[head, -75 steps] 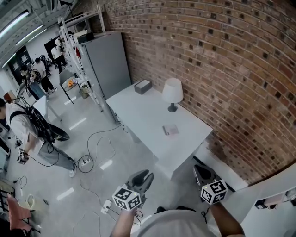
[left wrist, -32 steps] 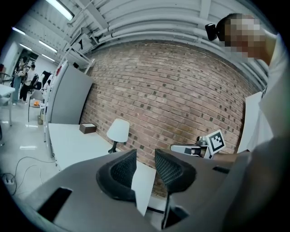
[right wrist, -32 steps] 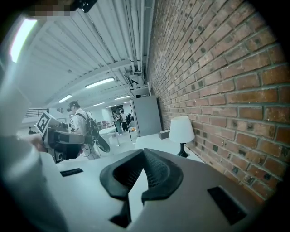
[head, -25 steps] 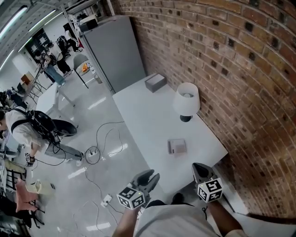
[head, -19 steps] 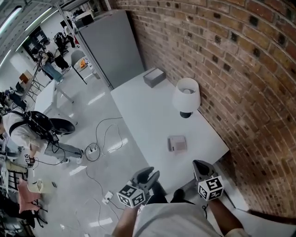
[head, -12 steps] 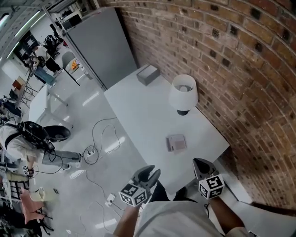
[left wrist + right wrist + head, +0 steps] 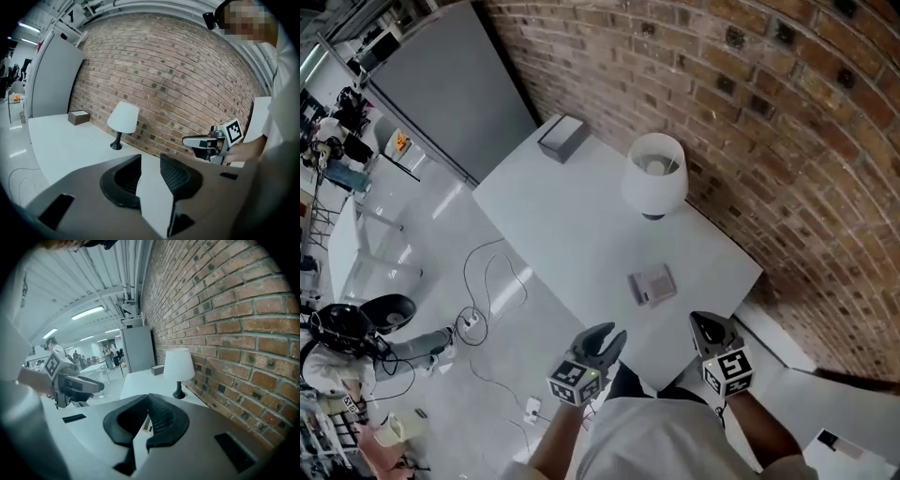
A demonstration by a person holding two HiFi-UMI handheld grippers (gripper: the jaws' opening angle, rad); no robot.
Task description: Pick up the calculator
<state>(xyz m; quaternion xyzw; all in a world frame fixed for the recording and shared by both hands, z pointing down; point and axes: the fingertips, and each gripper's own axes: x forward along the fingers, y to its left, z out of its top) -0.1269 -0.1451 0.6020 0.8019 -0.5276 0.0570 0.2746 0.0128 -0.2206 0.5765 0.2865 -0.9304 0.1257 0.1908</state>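
Note:
The calculator, small, grey and flat, lies on the white table near its front corner, in the head view. My left gripper hovers off the table's near edge, below and left of the calculator, and its jaws stand open with nothing between them. My right gripper hangs just off the front corner, below and right of the calculator. Its fingertips meet and hold nothing. Each gripper also shows in the other's view: the right gripper and the left gripper.
A white table lamp stands by the brick wall, behind the calculator. A small grey box sits at the table's far end, before a grey cabinet. Cables trail over the floor at the left, where people stand further off.
The table and calculator have come closer in the head view. Both grippers have moved forward and down towards the table's near edge. Neither has taken hold of anything.

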